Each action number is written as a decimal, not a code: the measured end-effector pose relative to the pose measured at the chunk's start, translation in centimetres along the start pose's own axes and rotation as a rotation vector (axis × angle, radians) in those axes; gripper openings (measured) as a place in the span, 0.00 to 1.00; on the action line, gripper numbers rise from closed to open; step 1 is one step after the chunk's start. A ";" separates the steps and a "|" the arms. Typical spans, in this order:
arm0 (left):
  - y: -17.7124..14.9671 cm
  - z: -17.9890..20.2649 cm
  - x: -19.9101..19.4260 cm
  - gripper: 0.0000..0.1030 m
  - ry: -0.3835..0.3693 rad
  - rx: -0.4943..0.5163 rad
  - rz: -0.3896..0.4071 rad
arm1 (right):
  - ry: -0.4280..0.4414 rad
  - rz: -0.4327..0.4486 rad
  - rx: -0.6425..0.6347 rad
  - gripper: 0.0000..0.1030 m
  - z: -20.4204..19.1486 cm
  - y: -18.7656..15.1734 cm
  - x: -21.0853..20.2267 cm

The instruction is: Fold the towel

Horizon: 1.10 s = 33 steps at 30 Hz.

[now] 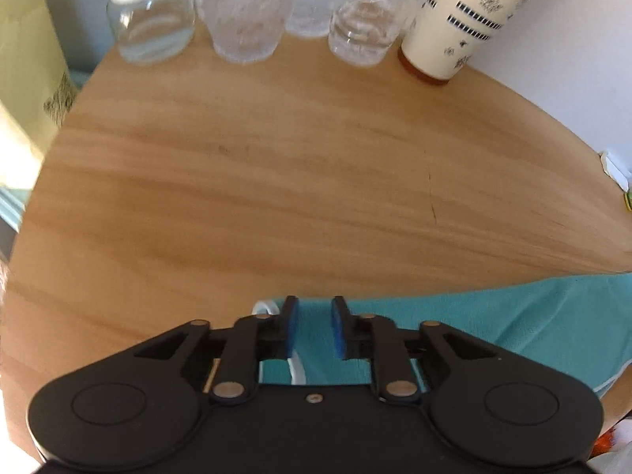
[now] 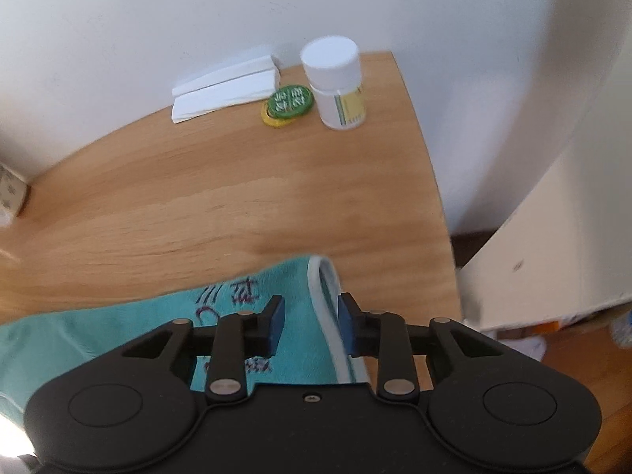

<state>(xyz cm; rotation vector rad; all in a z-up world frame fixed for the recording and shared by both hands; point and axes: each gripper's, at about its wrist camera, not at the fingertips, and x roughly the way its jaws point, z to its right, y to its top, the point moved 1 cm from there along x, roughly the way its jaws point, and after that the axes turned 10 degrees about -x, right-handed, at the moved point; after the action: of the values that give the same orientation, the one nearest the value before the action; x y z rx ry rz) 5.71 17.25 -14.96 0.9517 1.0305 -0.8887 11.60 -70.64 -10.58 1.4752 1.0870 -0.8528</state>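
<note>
A teal towel (image 1: 493,328) with a white trim lies flat on the wooden table (image 1: 276,181) at its near edge. My left gripper (image 1: 314,318) is open just above the towel's far left corner, blue pads (image 1: 291,330) on either side of the cloth, nothing pinched. In the right wrist view the towel (image 2: 118,328) shows dark stitched lettering. Its far right corner, edged by the white trim (image 2: 322,300), sits between the fingers of my open right gripper (image 2: 311,316). The gripper bodies hide the towel's near part in both views.
Along the table's back stand a glass jar (image 1: 152,19), a glass tumbler (image 1: 245,12), a clear bottle (image 1: 367,19) and a cream canister (image 1: 470,19). At the back right are white boxes (image 2: 225,87), a green round tin (image 2: 290,102) and a white pill bottle (image 2: 335,83). The table's right edge (image 2: 438,197) is close.
</note>
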 end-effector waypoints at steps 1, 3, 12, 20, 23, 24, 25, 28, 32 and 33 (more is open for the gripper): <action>-0.2 0.1 -0.1 0.18 -0.002 -0.005 0.001 | -0.013 -0.001 -0.015 0.34 -1.0 -1.2 -0.8; -0.4 0.3 -0.1 0.18 -0.002 -0.013 0.000 | -0.024 0.000 -0.041 0.34 -1.6 -2.6 -1.4; -1.3 1.7 0.0 0.18 0.062 -0.001 0.033 | 0.052 0.022 -0.124 0.02 -3.2 -3.5 -3.8; -2.7 2.7 0.6 0.18 0.112 -0.013 0.069 | -0.029 0.011 -0.203 0.04 -3.3 -2.1 -1.2; -2.8 2.8 0.6 0.18 0.112 -0.004 0.065 | -0.096 0.027 -0.254 0.19 -4.3 -3.2 -0.9; -2.7 2.7 0.5 0.18 0.110 -0.007 0.060 | -0.109 0.031 -0.258 0.20 -4.5 -3.3 -0.8; -2.7 2.6 0.4 0.18 0.107 -0.009 0.055 | -0.109 0.027 -0.246 0.22 -4.6 -3.4 -0.8; -2.6 2.3 -0.1 0.18 0.092 -0.010 0.044 | -0.144 0.015 -0.258 0.28 -5.5 -3.3 -1.2; -2.2 1.7 -1.2 0.18 0.044 -0.005 0.050 | -0.186 -0.039 -0.268 0.33 -7.8 -5.0 -2.7; -2.1 1.6 -1.3 0.18 0.035 -0.004 0.049 | -0.190 -0.044 -0.263 0.33 -8.1 -5.4 -3.0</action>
<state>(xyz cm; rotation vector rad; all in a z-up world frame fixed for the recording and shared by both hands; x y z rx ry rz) 3.89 15.21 -13.79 0.9879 1.0343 -0.8315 5.16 -63.10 -8.12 1.1331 1.0481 -0.8280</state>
